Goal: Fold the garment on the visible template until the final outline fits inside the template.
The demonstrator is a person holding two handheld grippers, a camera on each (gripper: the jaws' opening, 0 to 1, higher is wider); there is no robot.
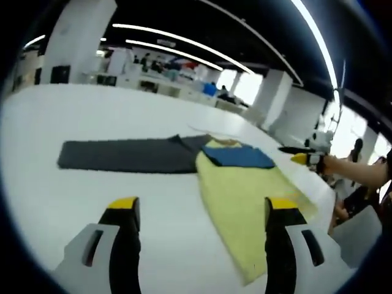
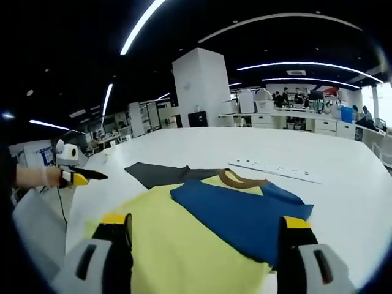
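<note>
A yellow shirt (image 1: pixel 245 196) (image 2: pixel 171 245) with a brown collar (image 2: pixel 236 179) lies flat on the white table. A blue part (image 1: pixel 239 157) (image 2: pixel 245 211) of it lies folded over its upper end. A dark grey template mat (image 1: pixel 122 156) (image 2: pixel 158 173) stretches away from the collar end, with only the shirt's top edge on it. My left gripper (image 1: pixel 202 208) hovers open over the table beside the shirt's edge. My right gripper (image 2: pixel 206 222) is open above the yellow cloth and holds nothing. Each gripper also appears at the table's edge in the other one's view: right gripper (image 1: pixel 303 156), left gripper (image 2: pixel 79 177).
A white power strip (image 2: pixel 275 169) lies on the table (image 1: pixel 92 116) beyond the collar. A person's hand (image 1: pixel 346 166) holds the right gripper at the table's far edge. Desks, pillars and people fill the room behind.
</note>
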